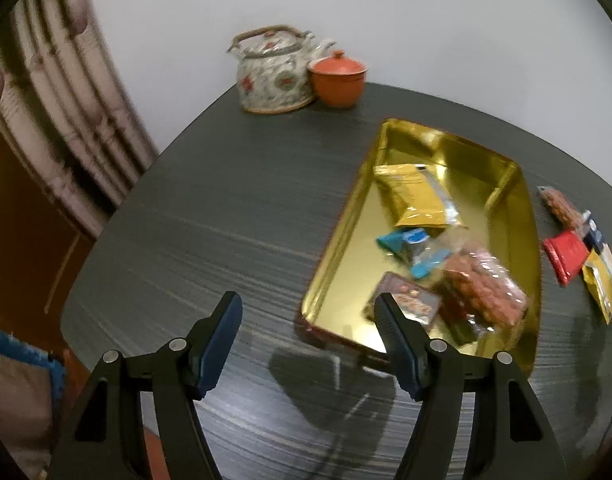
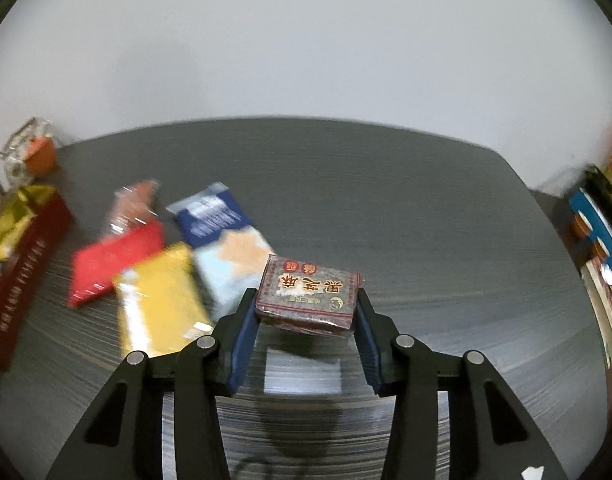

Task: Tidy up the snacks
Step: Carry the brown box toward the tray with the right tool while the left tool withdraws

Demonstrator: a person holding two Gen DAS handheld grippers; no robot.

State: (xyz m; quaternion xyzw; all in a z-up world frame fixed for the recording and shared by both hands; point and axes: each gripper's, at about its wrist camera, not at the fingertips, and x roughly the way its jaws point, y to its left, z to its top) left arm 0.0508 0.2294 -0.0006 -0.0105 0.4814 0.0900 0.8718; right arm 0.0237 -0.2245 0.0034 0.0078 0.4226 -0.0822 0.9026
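A gold tray (image 1: 524, 216) lies on the dark table and holds a gold packet (image 1: 410, 194), a blue packet (image 1: 410, 244), a clear bag of brown snacks (image 1: 486, 284) and a brown packet (image 1: 416, 300). My left gripper (image 1: 308, 312) is open and empty, above the table at the tray's near left corner. My right gripper (image 2: 306, 300) is shut on a brown square snack pack (image 2: 310, 290) and holds it above the table. Loose on the table lie a red packet (image 2: 113, 260), a yellow packet (image 2: 157, 300), a blue-and-white packet (image 2: 221, 236) and a clear bag (image 2: 131, 204).
A patterned teapot (image 1: 271, 72) and an orange lidded cup (image 1: 338, 78) stand at the table's far edge by the white wall. In the right wrist view the tray's dark red side (image 2: 21, 280) is at far left. Colourful items (image 2: 598, 248) stand off the table's right.
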